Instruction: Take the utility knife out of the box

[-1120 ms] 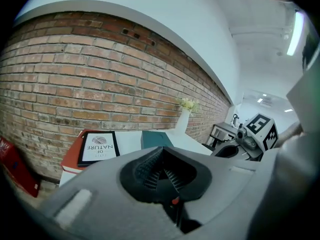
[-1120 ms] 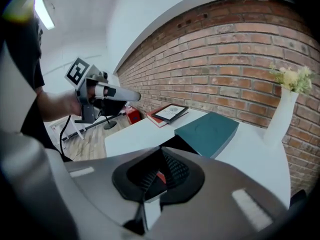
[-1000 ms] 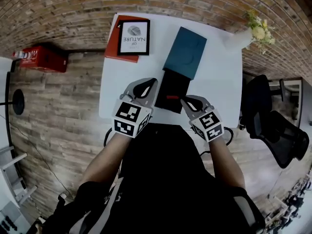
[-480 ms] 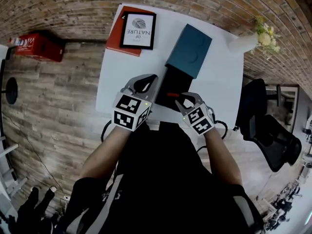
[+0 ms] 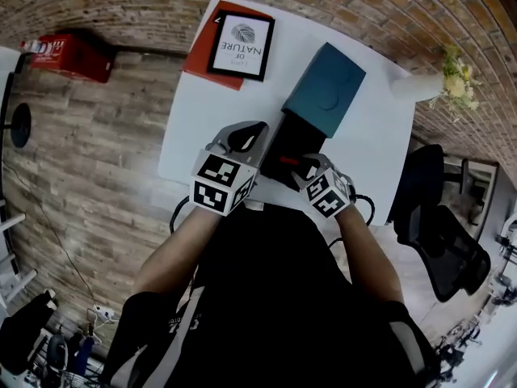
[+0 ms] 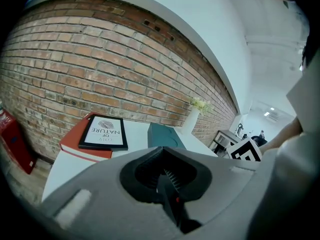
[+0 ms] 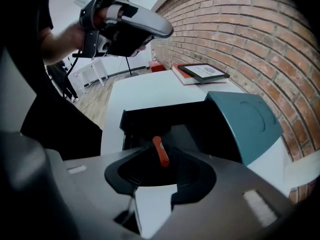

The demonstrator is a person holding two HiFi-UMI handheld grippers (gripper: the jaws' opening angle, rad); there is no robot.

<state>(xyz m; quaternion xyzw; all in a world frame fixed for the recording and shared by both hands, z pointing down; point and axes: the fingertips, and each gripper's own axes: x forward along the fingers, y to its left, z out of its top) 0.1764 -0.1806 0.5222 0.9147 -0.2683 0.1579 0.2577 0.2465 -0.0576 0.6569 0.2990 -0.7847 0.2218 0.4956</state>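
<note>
A black box lies open on the white table, its teal lid resting on its far end. Inside it lies the red utility knife. My right gripper points steeply down over the box's near end. Its jaws have just been opening and stand wide, with the knife in the gap below them and the pads not pressing on it. My left gripper is shut and holds nothing, raised beside the box's left side.
A framed print on a red book lies at the table's far left. A white vase of flowers stands at the far right by the brick wall. An office chair is to the right, a red case on the floor to the left.
My right gripper has sunk toward the box's near end, tilted further down, and opened over the knife. The left gripper has dipped slightly and stayed shut.
</note>
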